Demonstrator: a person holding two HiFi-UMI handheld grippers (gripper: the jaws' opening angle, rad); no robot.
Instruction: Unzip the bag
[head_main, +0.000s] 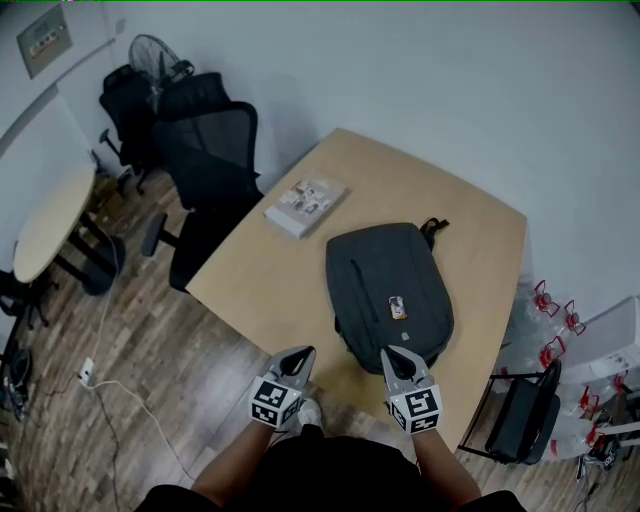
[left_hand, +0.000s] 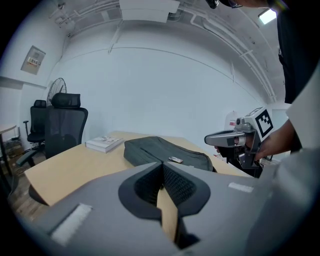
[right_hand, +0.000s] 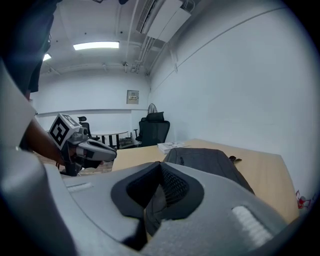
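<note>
Left tool (head_main: 298, 356) and right tool (head_main: 393, 358) both closed, empty, at counter (head_main: 280, 285) near edge. Grey backpack (head_main: 390, 290) lies flat at 12 o'clock, untouched, looks still zipped. Whole unzip remains.

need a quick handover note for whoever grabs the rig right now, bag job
Left tool: shut, empty, over the near edge of the table, left of the bag.
Right tool: shut, empty, at the bag's near end, gripping nothing.
Bag: flat on the table and looks zipped shut. A book lies beyond it.
Done: nothing yet.
Left: find the zip pull, steady the bag, draw the zip open.
</note>
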